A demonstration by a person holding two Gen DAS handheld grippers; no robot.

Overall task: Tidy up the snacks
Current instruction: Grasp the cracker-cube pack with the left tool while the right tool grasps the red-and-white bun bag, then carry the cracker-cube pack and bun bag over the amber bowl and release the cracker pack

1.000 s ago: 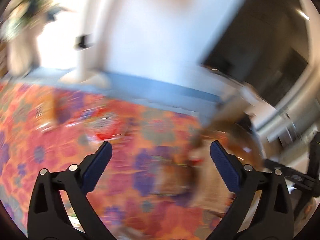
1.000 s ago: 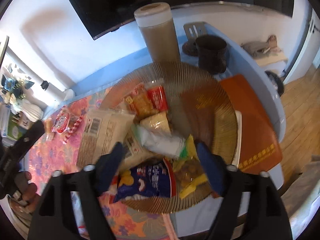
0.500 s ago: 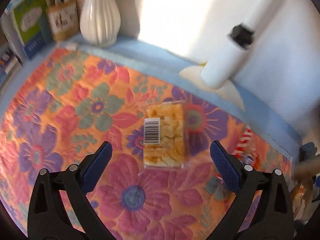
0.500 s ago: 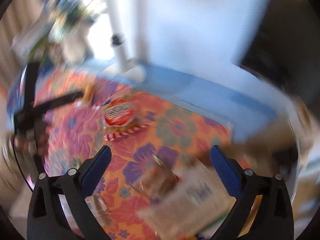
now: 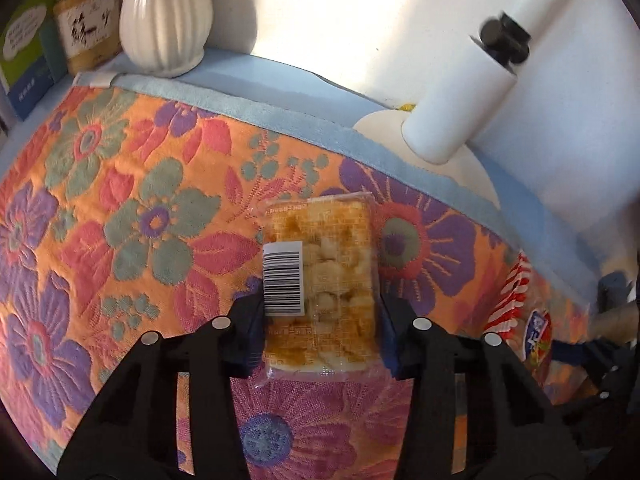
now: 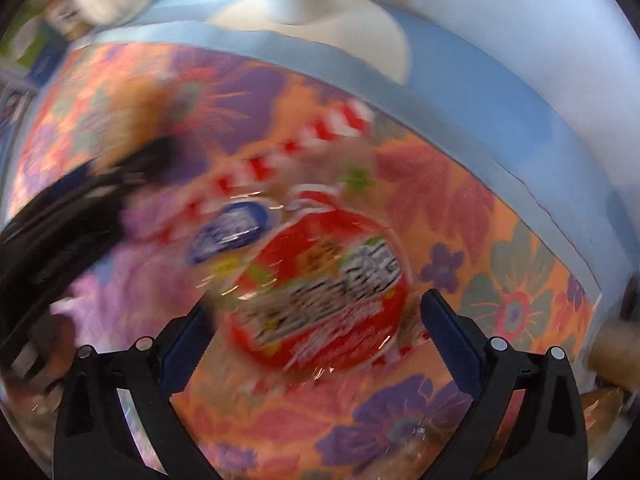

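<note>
Left gripper [image 5: 320,334]: jaws just closed, pressed on both sides of a clear cracker pack [image 5: 320,280]. Right gripper [image 6: 316,336]: spread wide, a red-labelled snack bag [image 6: 320,292] seen between its fingers, blurred.

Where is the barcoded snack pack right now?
In the left wrist view the snack pack lies on the floral cloth, its near end between the left tongs, with the white vase beyond it to the left.
</note>
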